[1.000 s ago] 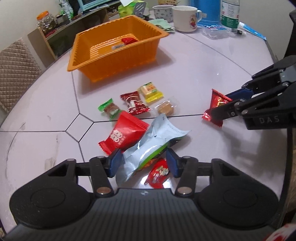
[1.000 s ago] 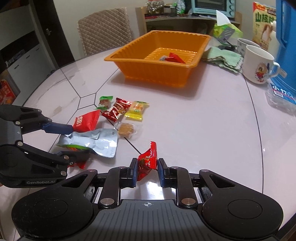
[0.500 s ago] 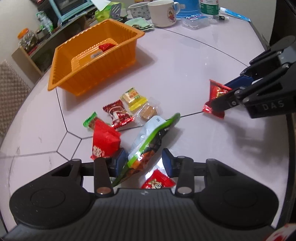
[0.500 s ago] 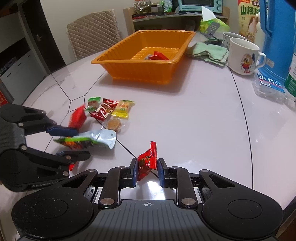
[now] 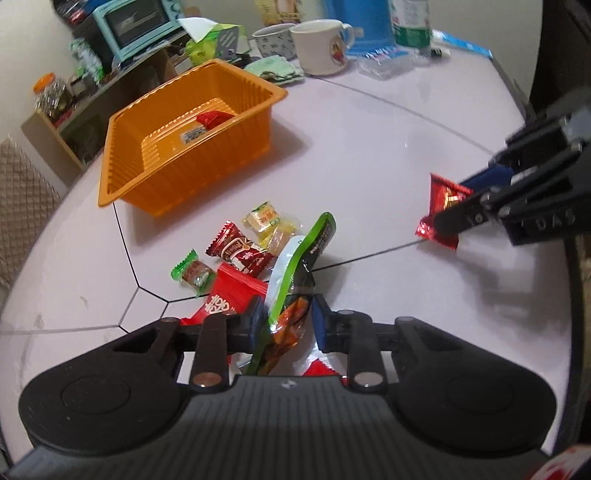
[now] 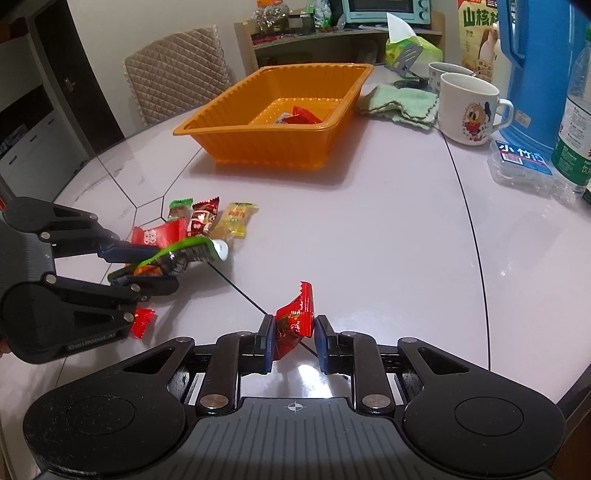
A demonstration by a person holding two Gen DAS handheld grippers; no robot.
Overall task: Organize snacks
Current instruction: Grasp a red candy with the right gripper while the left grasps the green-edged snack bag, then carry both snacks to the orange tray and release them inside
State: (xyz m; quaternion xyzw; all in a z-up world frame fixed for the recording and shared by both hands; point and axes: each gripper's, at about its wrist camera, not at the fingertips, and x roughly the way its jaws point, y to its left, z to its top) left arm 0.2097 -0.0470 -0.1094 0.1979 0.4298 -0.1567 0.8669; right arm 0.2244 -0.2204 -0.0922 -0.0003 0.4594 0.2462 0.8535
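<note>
The left gripper (image 5: 284, 317) is closing on the limp, crinkly green-edged pouch (image 5: 295, 280), tilted up just before the orange basket (image 5: 184, 155). The right gripper (image 6: 293, 341), fingers nearly together, pinches a light red candy wrapper (image 6: 295, 319) mid-body; both look slippery, so grip the flat middle.

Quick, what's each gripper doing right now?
Left gripper: jaws closing on the green pouch, pads pressing its sides.
Right gripper: shut on the red candy.

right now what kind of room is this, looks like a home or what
Most likely a home dining area: a round table with mugs on it, a quilt-covered chair, and a small toaster oven on a shelf behind.
</note>
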